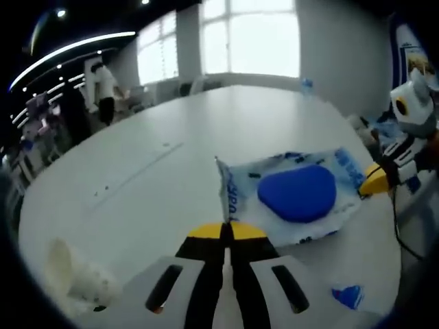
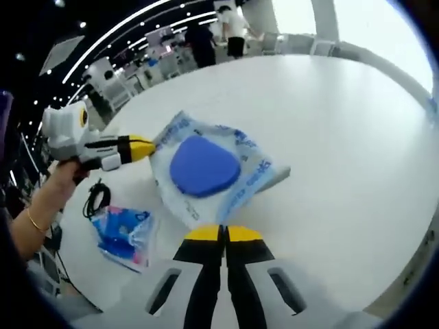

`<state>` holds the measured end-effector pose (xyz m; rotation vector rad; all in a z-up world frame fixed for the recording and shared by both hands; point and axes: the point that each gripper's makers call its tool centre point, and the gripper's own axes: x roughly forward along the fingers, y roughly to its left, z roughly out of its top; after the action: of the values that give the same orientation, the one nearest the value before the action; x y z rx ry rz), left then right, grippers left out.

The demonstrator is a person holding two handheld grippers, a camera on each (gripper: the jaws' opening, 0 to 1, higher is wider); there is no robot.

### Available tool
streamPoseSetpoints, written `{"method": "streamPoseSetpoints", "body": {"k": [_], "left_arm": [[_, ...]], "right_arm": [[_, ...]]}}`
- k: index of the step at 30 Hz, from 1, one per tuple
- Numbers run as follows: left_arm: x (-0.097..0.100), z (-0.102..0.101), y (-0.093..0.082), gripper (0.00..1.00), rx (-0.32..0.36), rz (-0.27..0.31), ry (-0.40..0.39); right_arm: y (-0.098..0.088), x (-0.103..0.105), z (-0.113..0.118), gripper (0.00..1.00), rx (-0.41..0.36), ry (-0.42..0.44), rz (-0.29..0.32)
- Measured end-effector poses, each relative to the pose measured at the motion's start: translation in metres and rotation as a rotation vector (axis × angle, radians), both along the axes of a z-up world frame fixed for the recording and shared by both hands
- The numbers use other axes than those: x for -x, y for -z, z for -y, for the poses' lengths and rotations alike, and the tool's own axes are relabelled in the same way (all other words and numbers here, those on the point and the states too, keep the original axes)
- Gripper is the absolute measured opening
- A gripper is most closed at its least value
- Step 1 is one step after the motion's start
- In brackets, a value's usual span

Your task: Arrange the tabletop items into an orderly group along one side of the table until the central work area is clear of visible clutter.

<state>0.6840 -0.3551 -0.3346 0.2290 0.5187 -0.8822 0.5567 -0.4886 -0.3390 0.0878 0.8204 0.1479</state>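
In the left gripper view, a crumpled white thing (image 1: 72, 274) lies on the white bench (image 1: 171, 151) at the near left. The left claw (image 1: 226, 232) is fully closed, and its yellow tips pinch the near edge of a clear plastic bag (image 1: 291, 199) with blue print; that edge stands up a little. A flat blue pad (image 1: 298, 192) is inside the bag. The right claw (image 1: 376, 179) touches the far right edge of the bag. A small blue scrap (image 1: 348, 296) lies at the near right.

In the right gripper view, a hand (image 2: 58, 179) at the left holds the left claw (image 2: 145, 147), which touches the left edge of the bag (image 2: 212, 175). A second blue packet (image 2: 123, 233) lies near, just beside a black cable (image 2: 98, 199). The right claw (image 2: 223, 234) is closed on the near edge of the bag.
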Motion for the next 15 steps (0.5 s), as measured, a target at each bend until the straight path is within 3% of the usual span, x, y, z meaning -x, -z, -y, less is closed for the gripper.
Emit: {"method": "streamPoseSetpoints", "body": {"k": [4,8,15], "left_arm": [[0.003,-0.009,-0.003,0.0,0.047,-0.053,-0.062],[0.004,-0.019,-0.009,0.0,0.043,-0.026,-0.083],[0.006,-0.032,-0.012,0.0,0.089,-0.044,-0.149]], "right_arm": [[-0.007,-0.007,-0.001,0.01,0.039,-0.02,0.022],[-0.012,-0.016,-0.003,0.01,0.002,-0.004,0.033],[-0.018,-0.032,-0.004,0.01,0.035,-0.013,0.056]]}}
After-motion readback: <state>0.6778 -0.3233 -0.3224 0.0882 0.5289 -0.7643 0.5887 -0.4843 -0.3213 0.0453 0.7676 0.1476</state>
